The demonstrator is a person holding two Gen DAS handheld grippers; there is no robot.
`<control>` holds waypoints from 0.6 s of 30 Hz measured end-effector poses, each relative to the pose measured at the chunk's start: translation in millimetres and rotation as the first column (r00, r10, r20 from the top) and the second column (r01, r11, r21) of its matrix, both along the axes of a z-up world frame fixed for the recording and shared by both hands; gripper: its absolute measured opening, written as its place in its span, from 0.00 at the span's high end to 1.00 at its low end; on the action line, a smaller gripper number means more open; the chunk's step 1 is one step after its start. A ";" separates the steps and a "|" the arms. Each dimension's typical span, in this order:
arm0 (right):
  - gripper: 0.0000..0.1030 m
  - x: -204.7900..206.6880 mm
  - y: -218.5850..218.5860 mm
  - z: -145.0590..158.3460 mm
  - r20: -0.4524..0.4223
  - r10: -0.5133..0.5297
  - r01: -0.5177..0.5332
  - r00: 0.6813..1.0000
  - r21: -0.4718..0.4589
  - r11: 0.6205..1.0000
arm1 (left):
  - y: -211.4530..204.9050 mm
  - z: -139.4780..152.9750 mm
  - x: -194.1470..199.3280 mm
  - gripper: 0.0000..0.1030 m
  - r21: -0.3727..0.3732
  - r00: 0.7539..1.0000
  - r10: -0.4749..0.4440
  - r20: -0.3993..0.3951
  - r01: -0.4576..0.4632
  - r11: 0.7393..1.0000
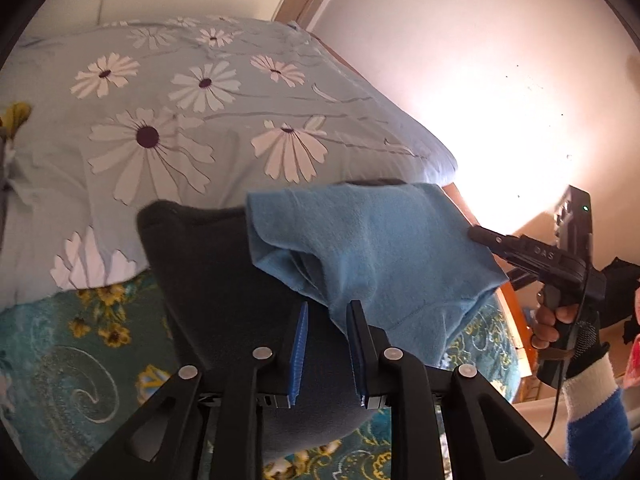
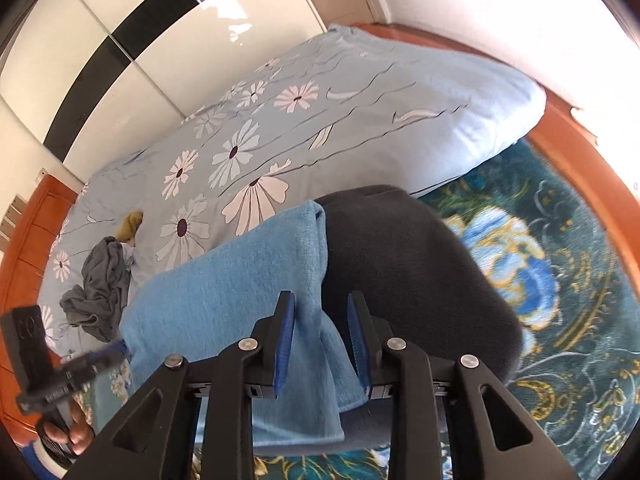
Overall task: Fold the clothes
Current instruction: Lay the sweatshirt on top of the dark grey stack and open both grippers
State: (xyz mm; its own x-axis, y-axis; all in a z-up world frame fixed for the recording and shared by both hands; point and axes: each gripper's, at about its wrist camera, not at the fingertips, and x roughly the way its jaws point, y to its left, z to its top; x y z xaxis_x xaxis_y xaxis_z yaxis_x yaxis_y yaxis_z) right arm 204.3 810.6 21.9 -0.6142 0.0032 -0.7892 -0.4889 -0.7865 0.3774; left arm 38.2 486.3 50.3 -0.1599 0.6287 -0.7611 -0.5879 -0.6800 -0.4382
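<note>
A light blue garment (image 1: 372, 248) lies folded over a dark grey garment (image 1: 224, 280) on the bed. My left gripper (image 1: 327, 308) is open, its blue pads at the near edge of the blue garment, not closed on it. My right gripper (image 2: 322, 300) is open, with a strip of the blue garment (image 2: 240, 292) lying between its fingers over the dark grey garment (image 2: 408, 272). Each gripper shows in the other's view: the right one (image 1: 476, 234) at the blue garment's right edge, the left one (image 2: 120, 350) at its left corner.
A pale blue duvet with white daisies (image 1: 192, 112) lies folded behind the garments. A teal floral bedspread (image 2: 560, 280) covers the bed. A crumpled grey garment (image 2: 100, 292) and a yellow one (image 2: 130, 224) lie on the duvet. An orange wooden bed frame (image 2: 580, 132) borders the bed.
</note>
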 end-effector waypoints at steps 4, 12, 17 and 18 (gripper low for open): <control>0.73 9.8 -25.4 19.3 -0.016 0.034 -0.032 0.999 0.093 0.995 | 12.7 18.2 -13.3 0.65 0.007 0.999 0.001 -0.051 -0.001 1.000; 0.73 10.2 -63.8 14.8 -0.033 0.134 -0.126 0.990 0.176 0.976 | 60.4 6.1 -25.1 0.61 -0.064 0.994 -0.069 -0.089 0.064 0.996; 0.73 20.7 -44.8 -15.5 -0.014 0.067 -0.065 0.998 0.104 0.992 | 61.0 -22.2 -33.4 0.61 -0.084 0.997 -0.057 -0.046 0.053 0.995; 0.73 21.9 -44.2 -20.0 -0.018 0.059 -0.057 0.998 0.095 0.994 | 61.7 -24.5 -32.8 0.61 -0.083 0.997 -0.059 -0.041 0.055 0.995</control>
